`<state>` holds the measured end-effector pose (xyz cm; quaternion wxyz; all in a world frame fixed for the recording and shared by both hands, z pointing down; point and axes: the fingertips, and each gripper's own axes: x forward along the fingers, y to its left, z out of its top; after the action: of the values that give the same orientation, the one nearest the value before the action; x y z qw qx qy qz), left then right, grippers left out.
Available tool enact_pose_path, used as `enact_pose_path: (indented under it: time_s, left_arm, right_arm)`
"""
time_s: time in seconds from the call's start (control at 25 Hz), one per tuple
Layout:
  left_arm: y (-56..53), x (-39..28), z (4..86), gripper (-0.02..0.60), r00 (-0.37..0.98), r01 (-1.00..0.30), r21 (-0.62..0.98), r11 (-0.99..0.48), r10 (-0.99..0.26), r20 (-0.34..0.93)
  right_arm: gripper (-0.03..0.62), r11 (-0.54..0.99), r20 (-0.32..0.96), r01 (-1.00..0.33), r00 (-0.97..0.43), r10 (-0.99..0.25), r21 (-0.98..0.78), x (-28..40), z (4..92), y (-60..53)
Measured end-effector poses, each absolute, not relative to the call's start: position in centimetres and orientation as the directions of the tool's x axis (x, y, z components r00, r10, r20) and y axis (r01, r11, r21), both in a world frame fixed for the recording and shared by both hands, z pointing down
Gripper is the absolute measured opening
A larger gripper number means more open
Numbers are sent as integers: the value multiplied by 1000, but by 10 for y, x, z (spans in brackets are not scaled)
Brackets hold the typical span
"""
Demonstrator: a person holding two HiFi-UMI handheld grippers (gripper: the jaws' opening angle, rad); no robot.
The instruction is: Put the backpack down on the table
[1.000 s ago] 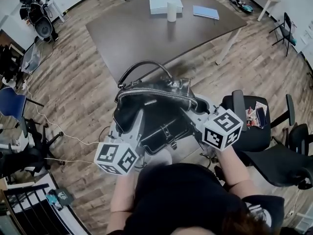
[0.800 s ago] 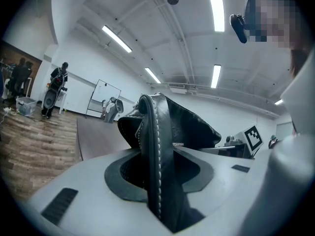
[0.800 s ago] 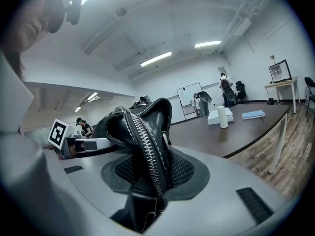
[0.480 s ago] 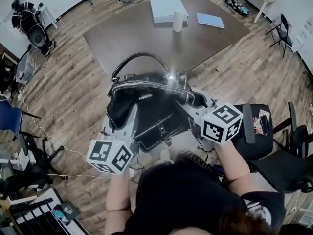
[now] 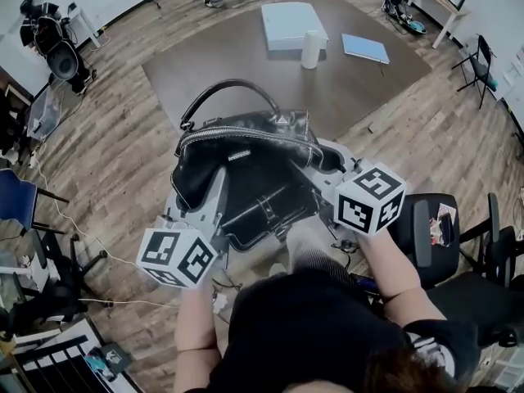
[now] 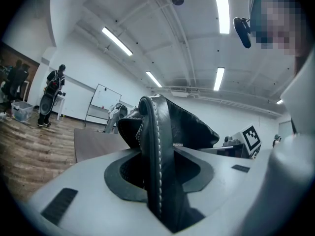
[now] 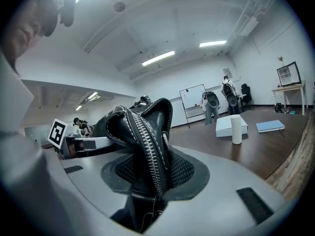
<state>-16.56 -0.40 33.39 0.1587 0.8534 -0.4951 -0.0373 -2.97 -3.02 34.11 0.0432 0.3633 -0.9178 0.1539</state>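
Holding backpack in the air by near edge of table, bare top straight ahead. Clamped partway w/ left gripper on stitched leather edge, w/ right gripper on zipper rim opp. side; long axis running across btw the two, neither hand nearer. Needs carrying fwd, then lowering. Far end: white box, roll, blue book, prob. clear of landing spot; chair off right
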Motion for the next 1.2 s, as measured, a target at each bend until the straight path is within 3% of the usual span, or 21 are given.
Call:
enact_pose_path:
  time_s: [0.56, 1.2]
  left_arm:
    - [-161, -138, 311, 158, 428, -870, 307, -387, -901, 75]
    - [-313, -153, 322, 161, 312, -919, 282, -274, -945, 99]
  right_arm:
    - [146, 752, 169, -612, -791, -588, -246, -4, 320, -200]
    - [149, 797, 167, -545, -838, -519, -260, -25, 333, -368]
